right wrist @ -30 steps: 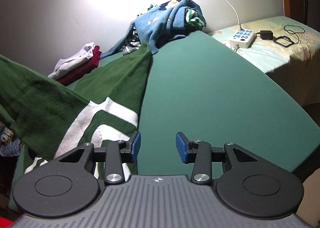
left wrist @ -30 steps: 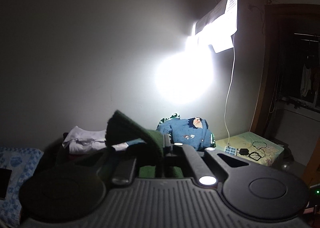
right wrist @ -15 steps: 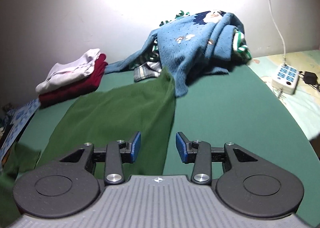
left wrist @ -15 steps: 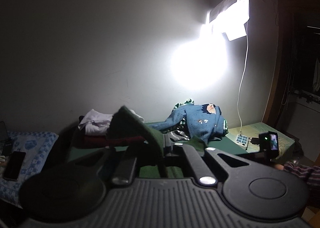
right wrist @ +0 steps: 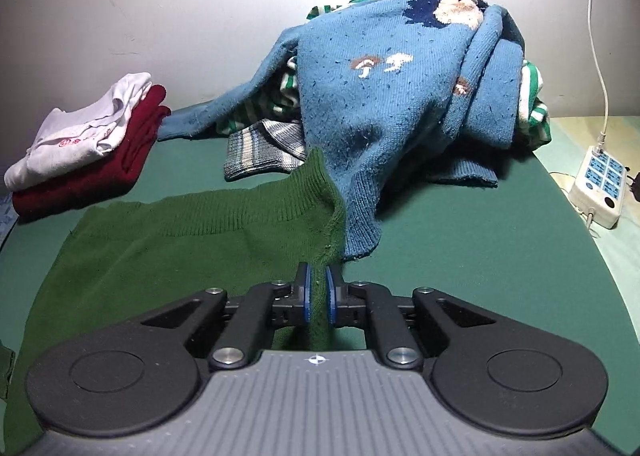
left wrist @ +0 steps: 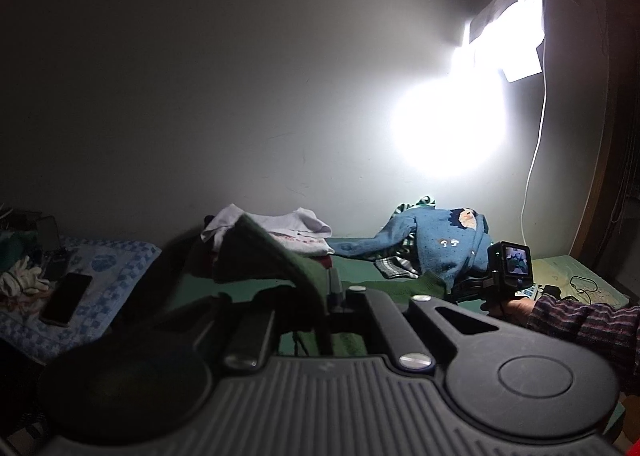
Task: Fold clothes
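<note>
A dark green sweater lies spread on the green table. My right gripper is shut on its right edge near the ribbed hem. My left gripper is shut on another part of the green sweater, which folds up over its fingers; the pads are hidden in shadow. The right gripper and the hand that holds it show at the right of the left wrist view.
A blue knit sweater lies heaped over striped clothes at the back, touching the green hem. A folded white and red stack sits at the back left. A power strip lies right. A phone lies on a blue cloth.
My right gripper moved forward to the green sweater's edge and shut on it. The sweater now lies flat on the table. The left view swung left.
</note>
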`<state>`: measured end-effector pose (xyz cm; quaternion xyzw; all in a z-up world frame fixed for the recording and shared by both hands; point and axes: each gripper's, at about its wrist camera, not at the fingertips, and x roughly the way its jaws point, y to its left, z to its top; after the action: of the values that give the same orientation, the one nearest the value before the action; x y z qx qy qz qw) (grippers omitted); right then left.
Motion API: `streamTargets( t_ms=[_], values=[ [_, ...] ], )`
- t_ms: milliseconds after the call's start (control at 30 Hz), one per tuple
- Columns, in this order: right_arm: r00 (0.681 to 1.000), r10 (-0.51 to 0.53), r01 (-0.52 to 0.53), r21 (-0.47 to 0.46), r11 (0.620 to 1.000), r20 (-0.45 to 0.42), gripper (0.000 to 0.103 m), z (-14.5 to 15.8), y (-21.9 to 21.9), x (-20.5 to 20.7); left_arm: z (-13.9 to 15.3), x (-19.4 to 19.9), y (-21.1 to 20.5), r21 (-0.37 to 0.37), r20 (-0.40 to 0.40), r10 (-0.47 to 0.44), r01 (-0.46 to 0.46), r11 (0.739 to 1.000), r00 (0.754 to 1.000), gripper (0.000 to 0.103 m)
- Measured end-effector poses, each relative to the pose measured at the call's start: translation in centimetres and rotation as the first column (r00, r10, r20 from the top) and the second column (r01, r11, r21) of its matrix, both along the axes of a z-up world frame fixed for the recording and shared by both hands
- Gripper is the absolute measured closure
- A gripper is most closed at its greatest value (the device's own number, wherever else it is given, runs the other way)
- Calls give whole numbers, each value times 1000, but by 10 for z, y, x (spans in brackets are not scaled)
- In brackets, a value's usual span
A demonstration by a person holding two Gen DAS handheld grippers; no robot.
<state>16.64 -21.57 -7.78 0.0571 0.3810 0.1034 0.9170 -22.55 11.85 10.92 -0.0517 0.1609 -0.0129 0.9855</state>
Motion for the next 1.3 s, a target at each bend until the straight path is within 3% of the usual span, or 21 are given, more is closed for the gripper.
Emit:
streamTargets(
  t_ms=[100,400,700,767,833,867,900,933,1067,1300],
  values=[
    [999,43,-44,77,996,15,95,9,2,-1,6,-5,1,-7,14,26,-26,1000,1000,103],
    [983,183,-182,127,975,-3,95,7,48,1,27,-31,7,7,27,72,-72,997,997,103],
    [963,268,-261,133,956,-36,94,-12,82,-1,6,-36,22,-13,-54,122,-123,992,991,103],
    [965,259,-253,141,957,-26,94,-7,72,-10,-4,-31,27,-26,-85,128,-131,991,988,103],
    [968,250,-245,148,958,-15,86,-2,62,-20,-14,-24,29,-28,-110,128,-132,991,986,103],
    [969,245,-241,152,959,-10,72,0,57,-25,-17,-22,31,-28,-117,129,-133,991,985,103],
    [971,241,-237,156,959,-5,66,3,52,-29,-21,-19,33,-28,-123,131,-135,990,984,103],
    [972,236,-233,160,959,0,65,5,47,-34,-24,-16,37,-38,-128,131,-137,990,983,103],
    [976,219,-218,176,960,18,75,15,28,-54,-33,-4,52,-84,-140,123,-135,987,983,103],
    [937,342,-317,227,921,-76,84,0,9,-148,-40,25,53,-58,-160,25,-35,998,987,103]
  ],
)
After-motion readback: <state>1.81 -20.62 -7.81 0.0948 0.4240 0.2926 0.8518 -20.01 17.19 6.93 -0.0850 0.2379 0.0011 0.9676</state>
